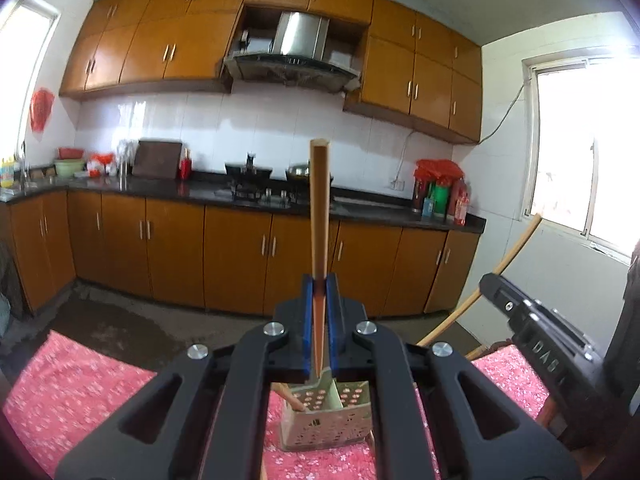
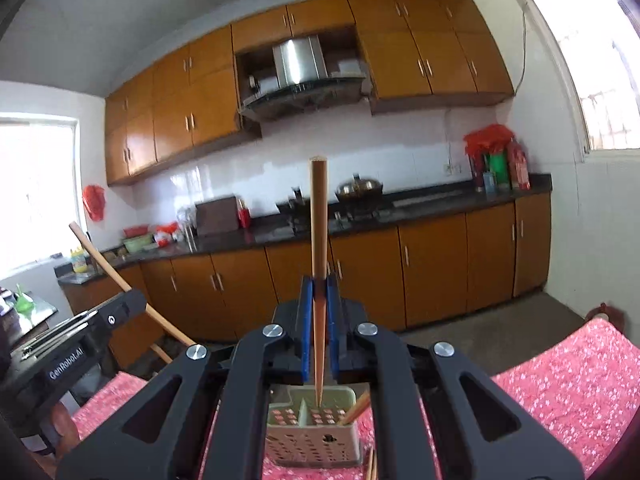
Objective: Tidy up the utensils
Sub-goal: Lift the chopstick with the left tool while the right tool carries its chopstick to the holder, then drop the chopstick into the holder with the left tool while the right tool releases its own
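My left gripper (image 1: 320, 280) is shut on a wooden chopstick (image 1: 319, 208) that stands upright, its tip just above the rim of a grey-green perforated utensil holder (image 1: 326, 426) on the pink floral tablecloth (image 1: 72, 384). Another chopstick (image 1: 290, 398) leans inside the holder. My right gripper (image 2: 319, 282) is shut on a second upright chopstick (image 2: 319, 232), its tip reaching into the same holder (image 2: 312, 436), where one chopstick (image 2: 356, 410) leans. Each gripper shows in the other's view, the right one (image 1: 536, 320) and the left one (image 2: 80, 344), each with its stick.
The table edge lies close ahead, with concrete floor (image 1: 120, 316) beyond. Orange kitchen cabinets (image 1: 240, 248) and a dark counter with a stove (image 1: 260, 192) line the far wall. More chopsticks (image 2: 372, 466) lie on the cloth beside the holder. A chair back (image 2: 604, 314) stands at the right.
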Available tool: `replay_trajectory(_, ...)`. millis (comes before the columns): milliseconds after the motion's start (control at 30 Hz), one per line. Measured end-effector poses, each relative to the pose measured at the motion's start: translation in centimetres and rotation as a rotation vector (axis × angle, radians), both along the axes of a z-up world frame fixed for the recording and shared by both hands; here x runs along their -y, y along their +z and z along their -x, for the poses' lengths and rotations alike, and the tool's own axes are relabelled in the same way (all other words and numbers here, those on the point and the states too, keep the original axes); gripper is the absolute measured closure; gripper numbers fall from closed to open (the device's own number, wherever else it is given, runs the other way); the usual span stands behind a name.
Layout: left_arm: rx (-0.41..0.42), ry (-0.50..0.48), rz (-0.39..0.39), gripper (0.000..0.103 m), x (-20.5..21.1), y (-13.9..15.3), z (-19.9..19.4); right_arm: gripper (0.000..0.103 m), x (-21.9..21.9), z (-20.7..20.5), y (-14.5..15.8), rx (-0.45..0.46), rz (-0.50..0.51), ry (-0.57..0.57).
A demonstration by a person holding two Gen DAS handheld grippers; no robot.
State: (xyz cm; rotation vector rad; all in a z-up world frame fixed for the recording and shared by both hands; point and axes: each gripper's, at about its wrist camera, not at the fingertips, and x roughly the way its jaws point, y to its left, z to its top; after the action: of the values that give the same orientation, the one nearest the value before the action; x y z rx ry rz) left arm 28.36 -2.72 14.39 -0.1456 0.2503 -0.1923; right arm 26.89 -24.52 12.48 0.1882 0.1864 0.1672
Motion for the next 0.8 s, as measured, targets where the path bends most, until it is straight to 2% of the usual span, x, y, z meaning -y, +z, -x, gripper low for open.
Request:
replay_trajectory(133,-0.061,-0.003,0.008,0.095,0.2,-2.6,-2.2,0.095,-0.1,-1.1,-1.9,-0.063,0.005,0.003)
replay_trajectory(300,-0.084,-0.001,0.014,0.093,-0.1,-3.4,-2.8,0.094,-0.1,-1.0,-2.2,-0.095,0.003,0.013)
replay_trajectory(367,-0.080,0.002,0.015,0.090,-0.3,-3.2,-2.7,0.085,0.2,-0.8,-1.9,-0.092,-0.003,0.009)
replay_trajectory(433,-0.068,0.007,0.023,0.081,-0.7,-2.8,-2.2,0.077,0.5,-0.1,-1.2,-0.079,-0.013,0.008)
replay_trajectory(633,-0.040,0.040,0.051,0.077,-2.6,-1.3,0.4,0.076,1.4,3.0,0.7,-0.049,0.006,-0.017)
replay_trajectory(733,-0.044,0.064,0.046,0.075,-3.6,-1.0,2.3,0.076,2.2,4.3,0.3,-0.077,0.012,-0.036)
replay_trajectory(800,-0.063,0.084,0.041,0.074,-4.8,-1.5,3.7,0.076,3.1,5.3,-1.0,-0.127,0.008,-0.052)
